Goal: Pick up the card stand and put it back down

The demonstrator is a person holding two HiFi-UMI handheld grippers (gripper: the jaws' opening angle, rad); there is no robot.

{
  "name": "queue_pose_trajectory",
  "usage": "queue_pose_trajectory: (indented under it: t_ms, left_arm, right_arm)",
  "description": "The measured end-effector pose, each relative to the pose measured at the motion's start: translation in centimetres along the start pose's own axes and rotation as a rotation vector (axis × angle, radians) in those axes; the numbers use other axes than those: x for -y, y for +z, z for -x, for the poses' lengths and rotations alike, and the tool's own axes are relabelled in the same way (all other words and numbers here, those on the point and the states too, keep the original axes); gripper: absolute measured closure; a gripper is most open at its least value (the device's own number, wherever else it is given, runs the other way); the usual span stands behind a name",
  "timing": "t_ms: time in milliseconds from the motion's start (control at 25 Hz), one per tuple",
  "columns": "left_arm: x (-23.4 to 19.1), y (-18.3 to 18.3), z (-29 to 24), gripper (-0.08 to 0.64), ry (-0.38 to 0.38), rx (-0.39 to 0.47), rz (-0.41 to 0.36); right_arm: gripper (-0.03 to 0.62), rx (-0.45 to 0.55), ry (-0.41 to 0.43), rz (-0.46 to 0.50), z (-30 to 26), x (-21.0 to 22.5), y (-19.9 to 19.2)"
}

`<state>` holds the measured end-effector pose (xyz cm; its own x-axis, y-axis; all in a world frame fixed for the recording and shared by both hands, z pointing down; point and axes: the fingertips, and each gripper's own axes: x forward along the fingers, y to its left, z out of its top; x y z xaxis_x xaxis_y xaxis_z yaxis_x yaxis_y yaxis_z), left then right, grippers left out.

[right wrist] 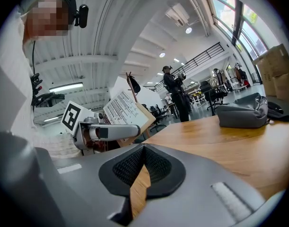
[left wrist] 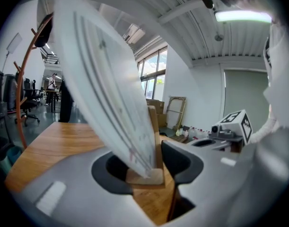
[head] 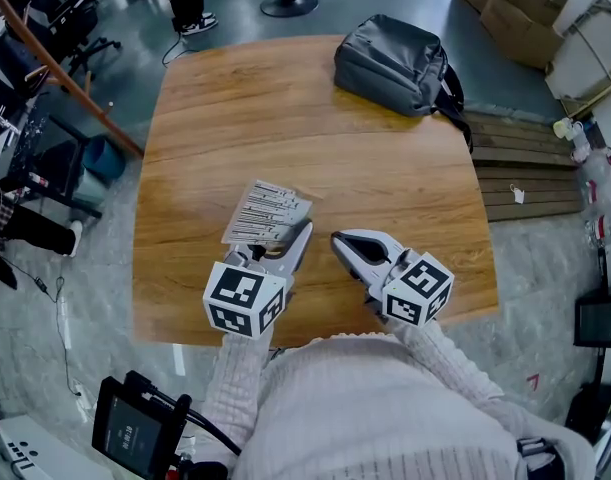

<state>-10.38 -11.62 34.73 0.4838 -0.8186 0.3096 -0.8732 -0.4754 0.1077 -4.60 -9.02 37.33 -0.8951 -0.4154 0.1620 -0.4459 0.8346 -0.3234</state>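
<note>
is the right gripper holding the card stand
No, the right gripper has its jaws pressed together with nothing between them; the card stand is clamped in the left gripper.

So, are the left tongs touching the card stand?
Touching. The left gripper view shows the left tongs clamped on the wooden base of the card stand, one on each side.

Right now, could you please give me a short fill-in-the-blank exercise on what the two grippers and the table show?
1. The left gripper grips the card stand by its ____ base.
2. The right gripper holds nothing; its jaws are ____.
3. The backpack lying on the table is ____ in colour.
Missing words: wooden; shut; grey.
</note>
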Motion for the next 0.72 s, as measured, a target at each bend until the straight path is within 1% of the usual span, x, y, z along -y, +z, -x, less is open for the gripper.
queue_pose_trajectory:
  t_ms: [320,480,600,720]
  left_arm:
    - [-0.5,-0.7,-0.2,0.371,0.003,-0.030,0.001]
    - [-1.1,-2.2,-0.6,0.370,0.009,-0.074,0.003]
    - [-1.4,-3.4,-1.3,0.371,-0.008,-0.097,0.019]
    - [-1.6,-4.8,-2.1,0.370,-0.028,-0.126,0.014]
  right_arm:
    - [0.597,-0.003,-0.009,-0.010,0.3,0.1,-0.3]
    - [0.597,-0.022,-0.010,-0.010,0.2,0.0,-0.8]
    - [0.597,-0.031,-0.015,-0.030,0.0,0.5,-1.2]
    - [0.597,-0.048,-0.020,-0.053,-0.3,1.0,-2.0]
